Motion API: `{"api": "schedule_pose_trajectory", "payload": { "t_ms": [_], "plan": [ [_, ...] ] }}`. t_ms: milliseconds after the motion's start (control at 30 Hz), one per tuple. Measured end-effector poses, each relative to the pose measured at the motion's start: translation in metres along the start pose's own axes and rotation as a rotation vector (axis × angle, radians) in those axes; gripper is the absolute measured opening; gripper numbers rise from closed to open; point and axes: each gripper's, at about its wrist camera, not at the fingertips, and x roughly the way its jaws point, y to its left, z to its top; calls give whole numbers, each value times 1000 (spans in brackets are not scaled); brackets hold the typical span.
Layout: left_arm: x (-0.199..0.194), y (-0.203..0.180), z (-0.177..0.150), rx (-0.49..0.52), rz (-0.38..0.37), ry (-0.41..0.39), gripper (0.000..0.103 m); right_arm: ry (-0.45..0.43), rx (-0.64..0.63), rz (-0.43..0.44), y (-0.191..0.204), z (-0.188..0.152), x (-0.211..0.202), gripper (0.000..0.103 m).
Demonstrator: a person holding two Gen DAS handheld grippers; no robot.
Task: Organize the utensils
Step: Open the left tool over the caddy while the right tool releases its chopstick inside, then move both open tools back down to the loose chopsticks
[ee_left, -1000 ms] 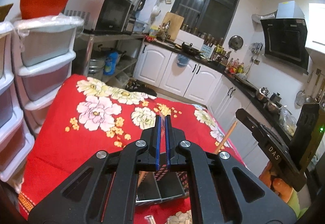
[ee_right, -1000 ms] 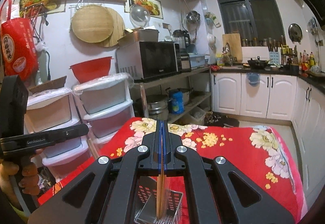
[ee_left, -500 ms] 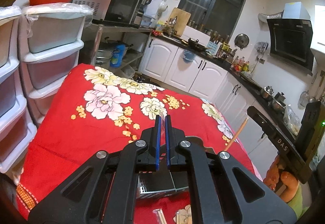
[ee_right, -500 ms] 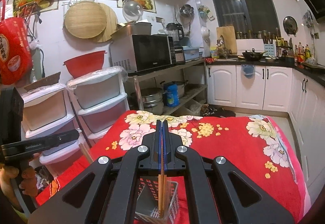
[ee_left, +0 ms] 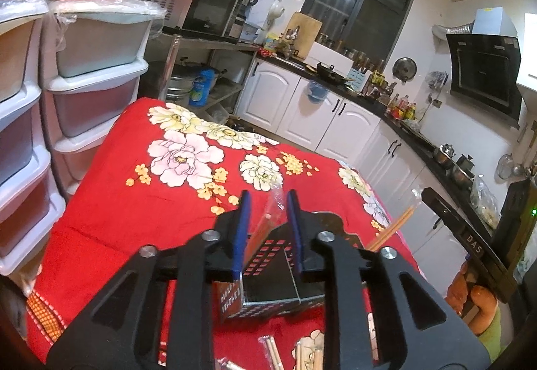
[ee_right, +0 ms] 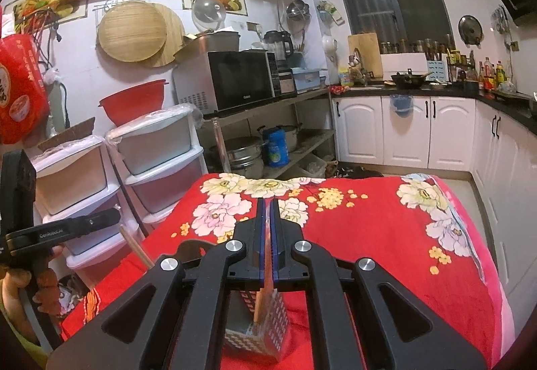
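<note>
Left gripper (ee_right: 72,229) reads "GenRobot.AI"; right gripper (ee_left: 449,219) reads "DAS".

The perforated holder (ee_left: 268,272) sits lower centre of the left wrist view, its side walls covered by the left gripper (ee_left: 266,229), whose jaws stand apart. A clear-wrapped stick (ee_left: 265,229) rises between them; whether it touches either pad cannot be told. Along the bottom edge, more wrapped chopsticks (ee_left: 273,351) are cut off by the frame. In the right wrist view the right gripper (ee_right: 267,235) hides the upper part of the chopsticks (ee_right: 260,308) it pinches, and the holder's top (ee_right: 265,323). At far left, the hand (ee_right: 20,282) is cropped.
</note>
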Motion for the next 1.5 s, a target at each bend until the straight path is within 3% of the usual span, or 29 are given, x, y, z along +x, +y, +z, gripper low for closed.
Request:
{"api": "schedule_pose_trajectory", "payload": {
  "t_ms": [367,767,967,1500],
  "plan": [
    [-11,4,-8,1,6,-22,47,15,16,-24,-9,-12,-16,32],
    [-30,3,-19,-4,14,-48,74,21,9,-30,-7,-25,-30,47],
    [-38,2,-32,-1,27,-51,83,39,-1,-35,-5,-39,-39,51],
    [-45,-2,-70,40,61,-33,90,110,-32,-44,5,-78,-48,55]
  ]
}}
